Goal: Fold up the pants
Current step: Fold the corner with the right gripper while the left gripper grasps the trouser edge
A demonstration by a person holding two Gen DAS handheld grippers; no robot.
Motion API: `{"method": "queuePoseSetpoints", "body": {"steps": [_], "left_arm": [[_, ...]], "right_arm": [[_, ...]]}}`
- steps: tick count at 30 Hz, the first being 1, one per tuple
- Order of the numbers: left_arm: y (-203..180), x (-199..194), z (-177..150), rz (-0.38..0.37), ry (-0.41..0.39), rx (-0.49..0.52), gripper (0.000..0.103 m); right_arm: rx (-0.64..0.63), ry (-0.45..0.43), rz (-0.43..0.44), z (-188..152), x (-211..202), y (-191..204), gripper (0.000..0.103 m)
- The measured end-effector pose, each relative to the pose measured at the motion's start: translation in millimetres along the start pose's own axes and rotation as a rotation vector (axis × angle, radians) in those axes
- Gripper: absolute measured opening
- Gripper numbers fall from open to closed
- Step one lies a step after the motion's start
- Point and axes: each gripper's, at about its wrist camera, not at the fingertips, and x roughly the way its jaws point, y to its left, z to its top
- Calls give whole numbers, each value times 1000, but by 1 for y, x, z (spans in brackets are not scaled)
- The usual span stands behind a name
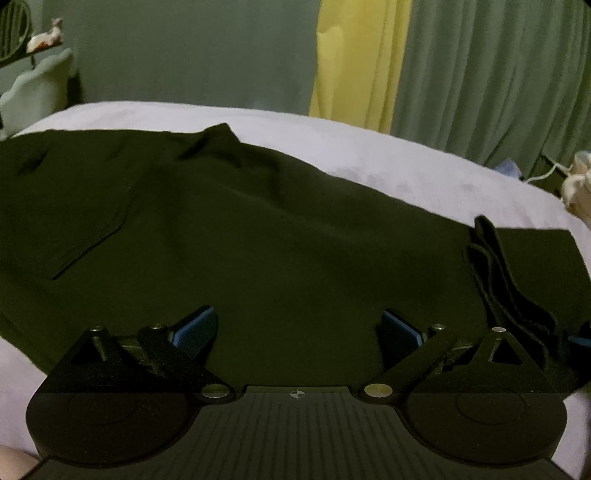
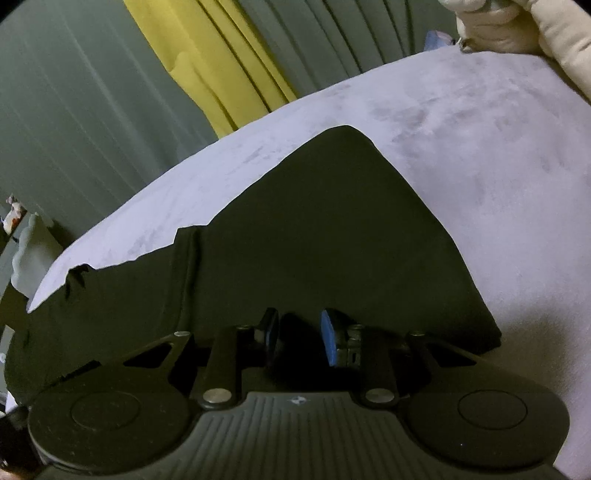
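Observation:
Dark olive-black pants lie spread on a pale lilac bed. In the left wrist view a back pocket shows at the left and a bunched dark edge at the right. My left gripper is wide open, its blue pads just above the cloth, holding nothing. In the right wrist view the pants show a folded corner pointing away. My right gripper has its jaws close together on a fold of the pants at their near edge. One blue pad shows.
Green curtains and a yellow curtain hang behind the bed. A pale cushion sits at the far left. Cream padded things lie at the bed's far right. Bare bedsheet lies to the right of the pants.

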Motion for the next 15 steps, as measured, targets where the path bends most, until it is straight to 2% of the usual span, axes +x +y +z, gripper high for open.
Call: {"method": "queuePoseSetpoints", "body": {"steps": [4, 15], "left_arm": [[-6, -2, -3, 6, 6, 28, 100], [-20, -3, -10, 25, 12, 93, 100]], "right_arm": [[53, -6, 27, -3, -6, -2, 26], [70, -8, 37, -10, -13, -1, 26]]}}
